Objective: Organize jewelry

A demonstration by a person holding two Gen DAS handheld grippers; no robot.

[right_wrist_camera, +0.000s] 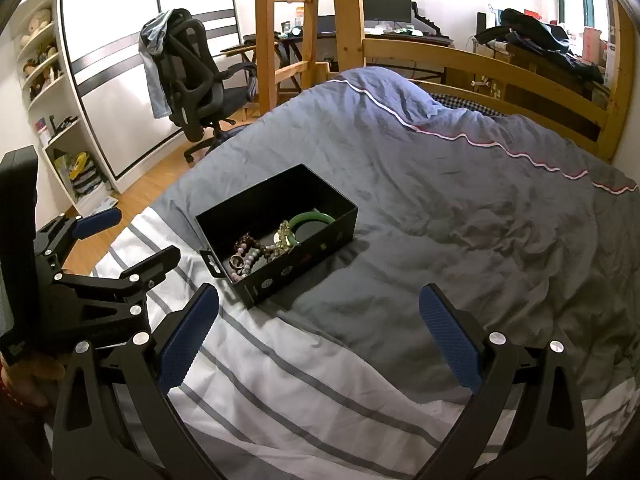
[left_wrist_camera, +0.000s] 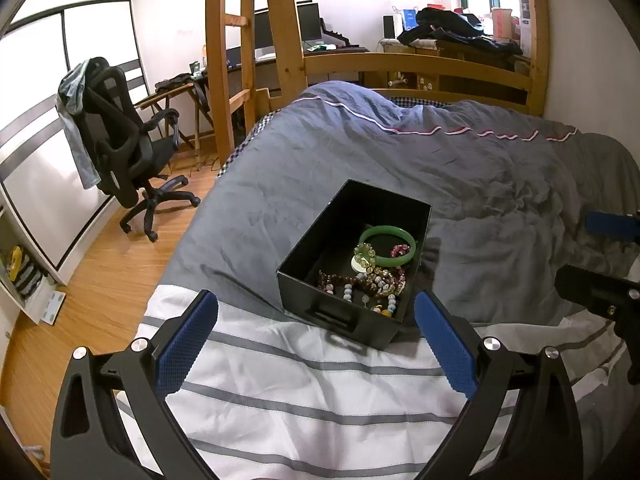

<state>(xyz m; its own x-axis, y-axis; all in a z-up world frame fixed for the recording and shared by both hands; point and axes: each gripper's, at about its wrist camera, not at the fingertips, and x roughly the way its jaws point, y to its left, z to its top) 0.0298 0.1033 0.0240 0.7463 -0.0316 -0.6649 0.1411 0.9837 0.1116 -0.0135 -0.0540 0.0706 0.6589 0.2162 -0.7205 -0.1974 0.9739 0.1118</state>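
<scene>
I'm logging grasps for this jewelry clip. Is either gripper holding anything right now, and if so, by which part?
Nothing is held. The left gripper and right gripper are both open and empty, short of the black box that holds the jewelry.

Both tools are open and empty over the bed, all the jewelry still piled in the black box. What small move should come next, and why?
Probably ease the left tool forward and down toward the green bangle. It lies on top of the tangled bead bracelets in the black box, so it looks easiest to lift clear. The left tool is nearest the box, jaws wide; the right tool sits off to the side.
</scene>
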